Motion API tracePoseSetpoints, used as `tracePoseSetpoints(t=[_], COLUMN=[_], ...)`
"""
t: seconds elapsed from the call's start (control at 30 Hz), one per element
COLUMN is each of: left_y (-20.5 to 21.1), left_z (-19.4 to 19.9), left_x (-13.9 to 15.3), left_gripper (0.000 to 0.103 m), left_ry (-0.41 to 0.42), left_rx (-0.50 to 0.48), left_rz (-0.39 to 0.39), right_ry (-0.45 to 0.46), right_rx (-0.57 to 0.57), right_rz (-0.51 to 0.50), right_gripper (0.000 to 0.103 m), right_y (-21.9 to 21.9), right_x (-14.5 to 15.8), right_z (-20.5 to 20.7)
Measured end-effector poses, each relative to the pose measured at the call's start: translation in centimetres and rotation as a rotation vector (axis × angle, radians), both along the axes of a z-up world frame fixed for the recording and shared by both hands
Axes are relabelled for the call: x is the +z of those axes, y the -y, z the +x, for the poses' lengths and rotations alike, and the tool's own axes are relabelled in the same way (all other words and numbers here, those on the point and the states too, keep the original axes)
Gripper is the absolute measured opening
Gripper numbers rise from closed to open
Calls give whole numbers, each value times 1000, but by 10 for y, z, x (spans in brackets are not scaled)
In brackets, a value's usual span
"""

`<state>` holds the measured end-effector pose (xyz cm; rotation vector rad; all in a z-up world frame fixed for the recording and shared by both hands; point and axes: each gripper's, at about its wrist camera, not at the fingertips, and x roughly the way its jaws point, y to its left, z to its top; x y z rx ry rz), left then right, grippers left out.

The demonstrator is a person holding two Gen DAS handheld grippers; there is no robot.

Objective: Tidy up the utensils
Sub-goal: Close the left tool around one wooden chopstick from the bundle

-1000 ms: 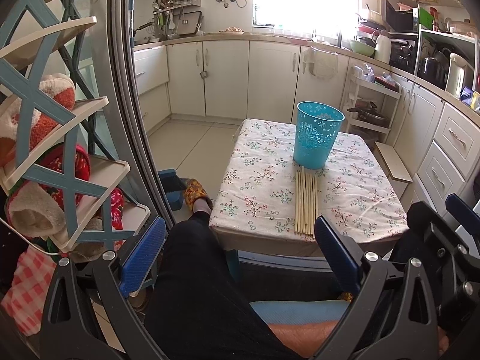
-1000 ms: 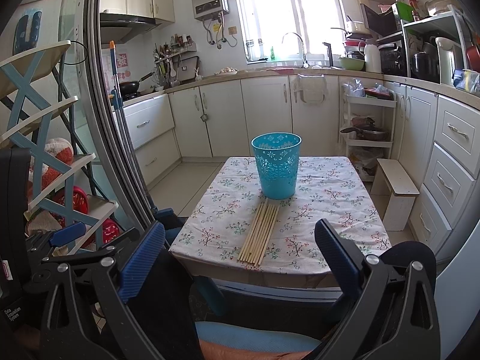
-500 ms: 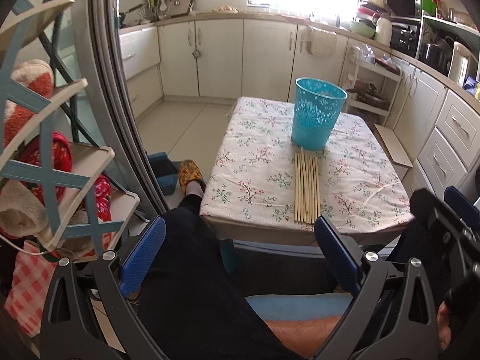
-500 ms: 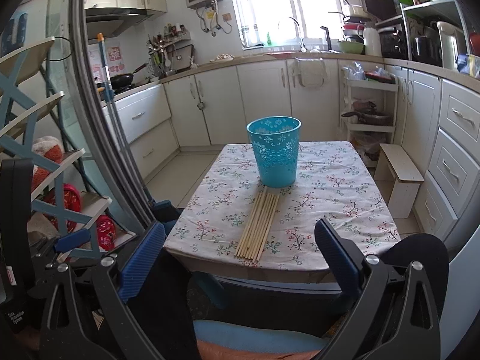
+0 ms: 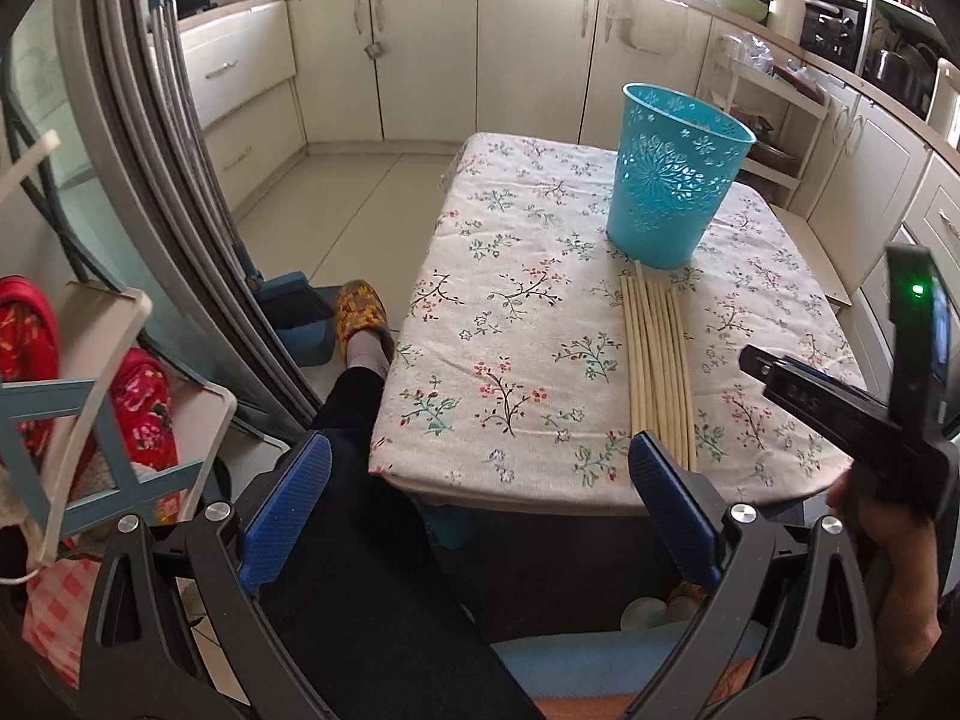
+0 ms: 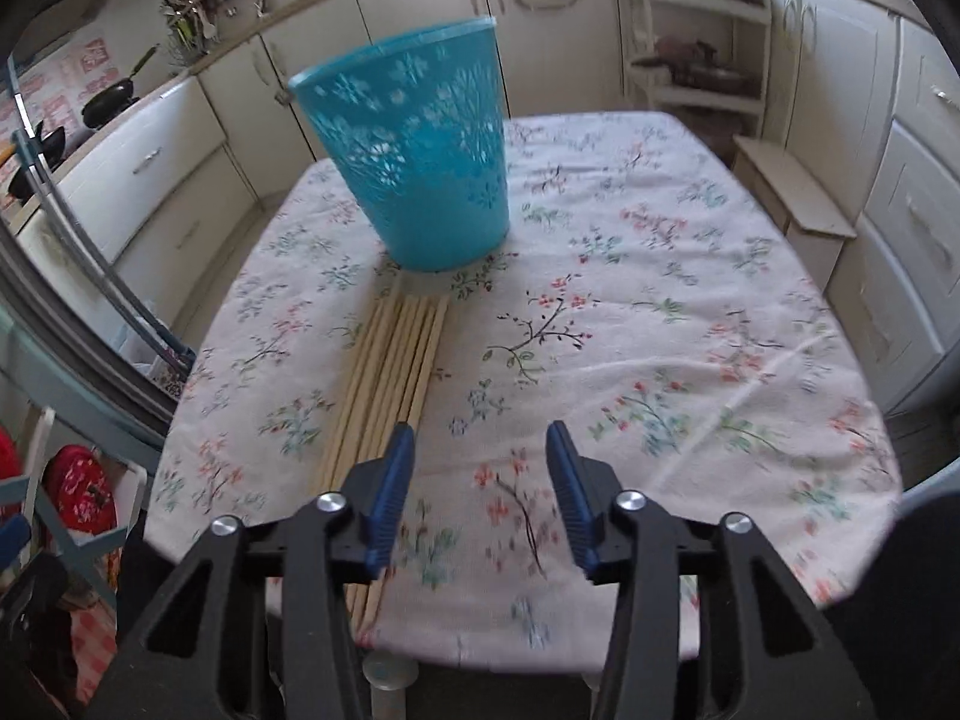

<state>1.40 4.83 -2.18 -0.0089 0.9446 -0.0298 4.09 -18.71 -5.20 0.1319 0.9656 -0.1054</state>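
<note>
Low counter (image 6: 690,324) under a white floral cloth, carrying everything. Tall teal perforated plastic basket (image 6: 420,168) upright near the far middle — likely the drop target. Row of pale wooden chopsticks (image 6: 390,384) flat on the cloth, side by side, far tips just short of the basket base, near ends at the counter's front edge.

Right tool (image 6: 480,483) over the cloth just right of the sticks, jaws closing, nothing between them — left pad only overlapping the rightmost stick in view, contact not confirmable. Left tool (image 5: 480,516) wide open, empty, off the front edge above a dark trouser leg.

Step in hand, best guess: first pick from the bundle.
- Shift right tool left to straddle the outer stick or two before closing further.
- Grip near the close ends, pads across the stick axis.
- Lift clear, tip upright, lower into basket.
- Risk: thin round sticks rolling or fanning out, and the light basket tipping if nudged.
</note>
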Motion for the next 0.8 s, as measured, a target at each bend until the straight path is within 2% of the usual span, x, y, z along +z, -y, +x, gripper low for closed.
tracePoseSetpoints(t=[0.17, 0.27, 0.37, 0.57, 0.8], left_y=[3, 10, 16, 27, 46], left_z=[34, 51, 67, 91, 112], left_x=[-20, -29, -38, -46, -55], left_gripper=[96, 96, 96, 96, 95], left_ry=[-41, -61, -79, -101, -114], left_rx=[-6, -9, -12, -6, -12], left_rz=[-18, -20, -19, -14, 18], right_ry=[-59, -88, -77, -77, -103], right_rx=[16, 27, 44, 68, 163], right_rz=[57, 55, 48, 130, 70], right_gripper=[30, 26, 26, 26, 16], right_y=[-8, -13, -16, -9, -9], right_x=[-26, -35, -33, -33, -36], right_z=[37, 46, 51, 64, 71])
